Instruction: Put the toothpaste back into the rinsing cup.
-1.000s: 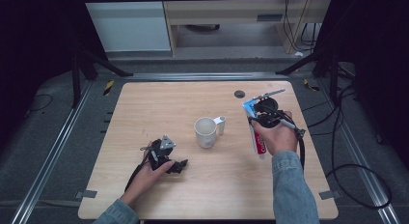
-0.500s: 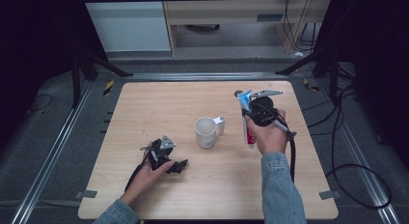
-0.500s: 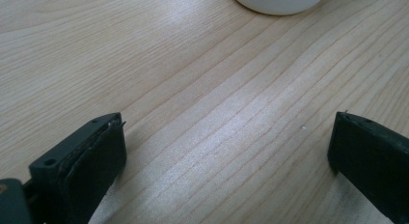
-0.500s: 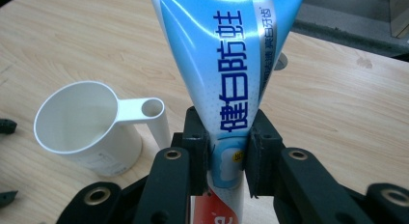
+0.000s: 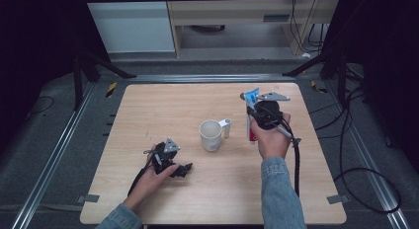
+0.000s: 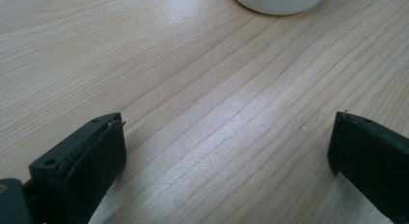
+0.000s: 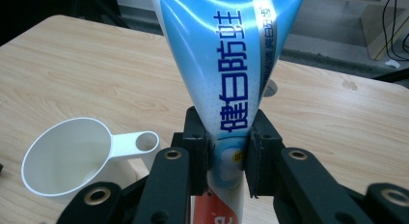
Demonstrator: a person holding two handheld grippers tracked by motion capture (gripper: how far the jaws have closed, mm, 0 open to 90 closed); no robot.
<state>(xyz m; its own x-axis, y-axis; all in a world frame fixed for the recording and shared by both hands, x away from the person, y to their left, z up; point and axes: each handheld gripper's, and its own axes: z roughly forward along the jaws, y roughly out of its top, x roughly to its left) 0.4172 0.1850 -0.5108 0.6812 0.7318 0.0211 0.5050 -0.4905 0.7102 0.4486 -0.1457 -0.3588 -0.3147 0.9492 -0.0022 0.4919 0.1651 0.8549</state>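
Pale wood grain runs under everything here, and the surface (image 5: 148, 115) carries little: a white mug (image 5: 211, 135) near its middle and a small dark round thing (image 5: 242, 96) toward the far edge, too small to make out.

My right gripper (image 7: 225, 156) has its jaws clamped on a blue-and-white toothpaste tube (image 7: 222, 64), pinching it low on the body so the flat crimped end stands up and the red cap end hangs down. In the high view the tube (image 5: 251, 115) is upright, lifted just off the surface at about three o'clock from the mug, near it but apart. I judge I hold it vertical like this so it can go cap-first into the mug and stand there.

The mug (image 7: 67, 154) sits upright, its handle toward the tube, and as far as I can see into it, it holds nothing.

My left gripper (image 6: 226, 151) rests low on the wood at about seven o'clock from the mug, well apart from it, jaws wide apart with nothing between them. It seems parked, leaving the mug free.
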